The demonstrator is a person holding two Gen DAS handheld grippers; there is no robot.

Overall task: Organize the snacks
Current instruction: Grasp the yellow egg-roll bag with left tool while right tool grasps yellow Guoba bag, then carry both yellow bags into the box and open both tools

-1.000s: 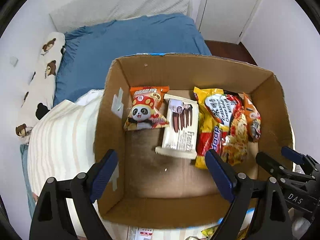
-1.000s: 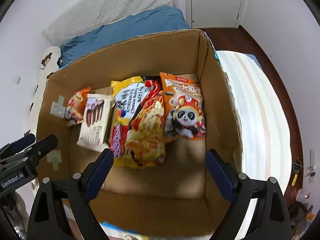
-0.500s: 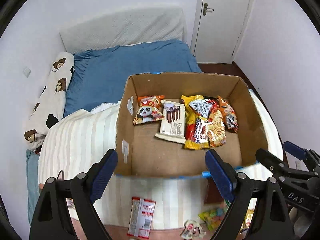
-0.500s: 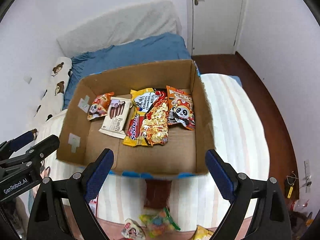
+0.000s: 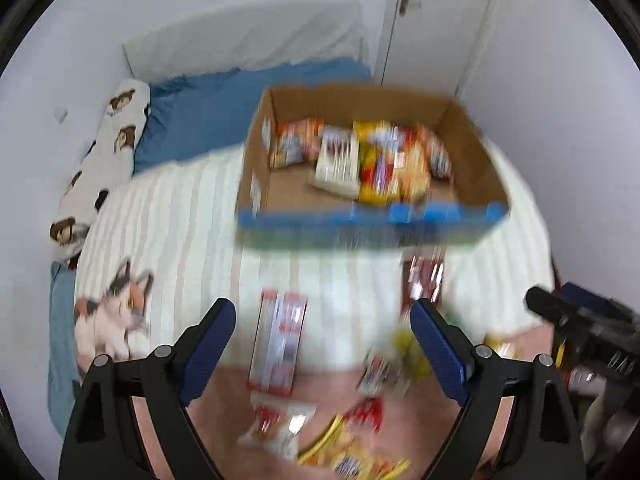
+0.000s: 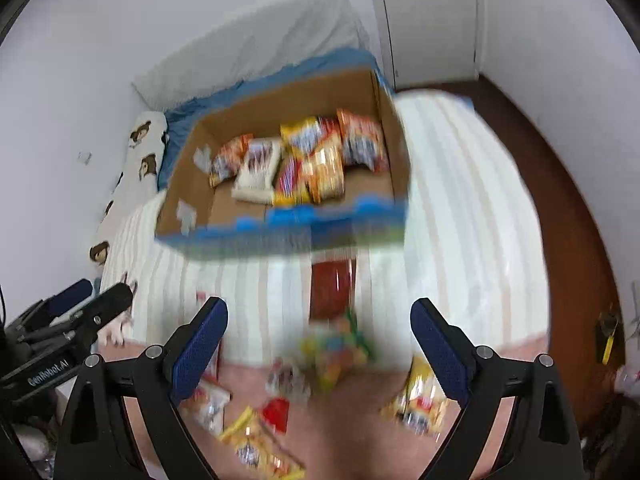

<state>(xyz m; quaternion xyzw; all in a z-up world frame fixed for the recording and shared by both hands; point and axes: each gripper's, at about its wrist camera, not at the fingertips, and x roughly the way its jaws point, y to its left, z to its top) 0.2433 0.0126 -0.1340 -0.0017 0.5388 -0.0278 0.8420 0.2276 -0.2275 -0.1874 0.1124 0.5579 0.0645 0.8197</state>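
Left wrist view: your left gripper hangs with its jaws apart and nothing between them, above loose packets strewn on the striped blanket, probably waiting to be boxed. The red-and-white packet lies flat, its long axis running away from you toward the cardboard box, which already holds a row of snacks against its far wall.

Right wrist view: your right gripper is likewise spread and empty. The dark red packet lies just before the box, lengthwise toward it. Blur hides finer detail.
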